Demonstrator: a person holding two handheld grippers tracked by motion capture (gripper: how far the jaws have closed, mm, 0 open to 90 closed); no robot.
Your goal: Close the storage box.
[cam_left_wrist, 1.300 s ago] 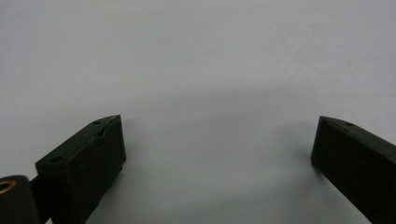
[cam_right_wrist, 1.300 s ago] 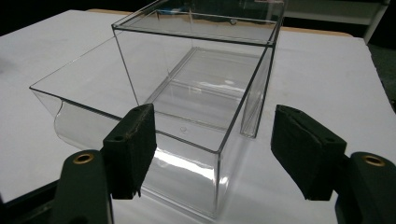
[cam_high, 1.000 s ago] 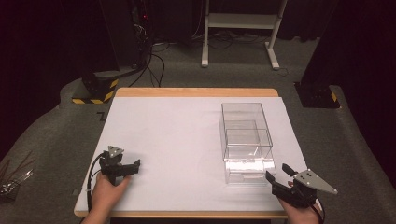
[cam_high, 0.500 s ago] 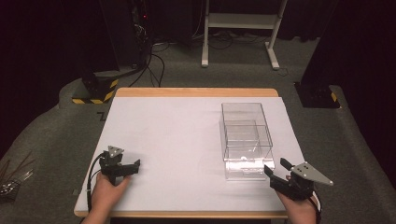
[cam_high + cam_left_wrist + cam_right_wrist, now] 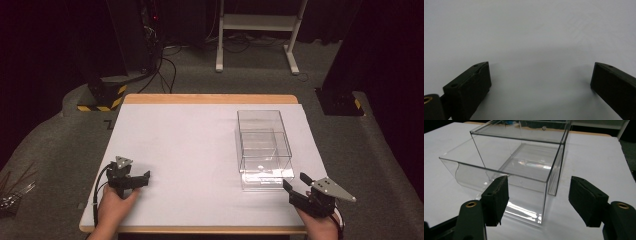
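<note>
No readable text, labels, brands, numbers or signs on anything in view

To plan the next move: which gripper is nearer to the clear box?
Right. The right gripper sits just before the clear box, jaws open; the left gripper rests far across the table.

Dark room, grey carpeted floor (image 5: 200, 80), wooden table (image 5: 210, 98) covered by a white sheet (image 5: 200, 145), white metal stand legs (image 5: 255, 22) beyond the table, black cables (image 5: 165, 65) trailing on the floor, yellow-and-black striped bases (image 5: 102, 97) at left and right
</note>
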